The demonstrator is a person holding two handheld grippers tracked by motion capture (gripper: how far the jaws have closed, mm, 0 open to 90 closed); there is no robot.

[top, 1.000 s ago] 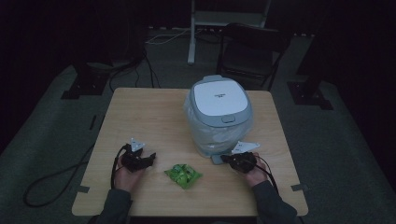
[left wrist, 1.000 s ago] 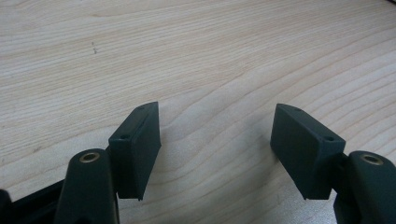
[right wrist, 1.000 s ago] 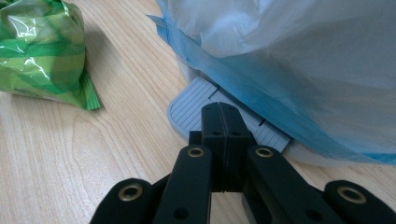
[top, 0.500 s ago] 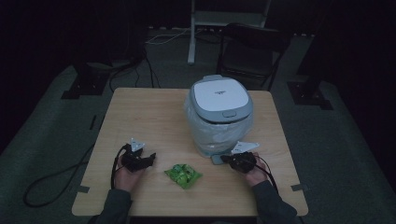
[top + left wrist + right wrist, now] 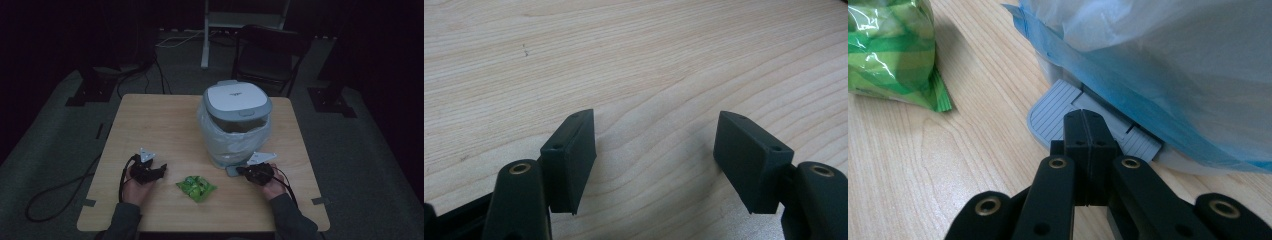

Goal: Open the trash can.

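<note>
- On the pale square wooden table (image 5: 165, 125), a white-lidded pedal bin lined with a translucent plastic bag (image 5: 235, 125) stands toward the far right of centre.
- Near the front edge, a crinkled green plastic packet (image 5: 196, 187) lies between the two hands, apart from both.
- The left gripper (image 5: 160, 171) rests low over bare wood left of the packet; in the left gripper view its jaws stand wide apart with nothing between them.
- The right gripper (image 5: 241, 171) sits at the bin's base; in the right gripper view its jaws are pressed together, empty, their tips over the ribbed grey foot pedal (image 5: 1083, 122).
- The bag's blue-tinted edge (image 5: 1108, 70) hangs just above that pedal.
</note>
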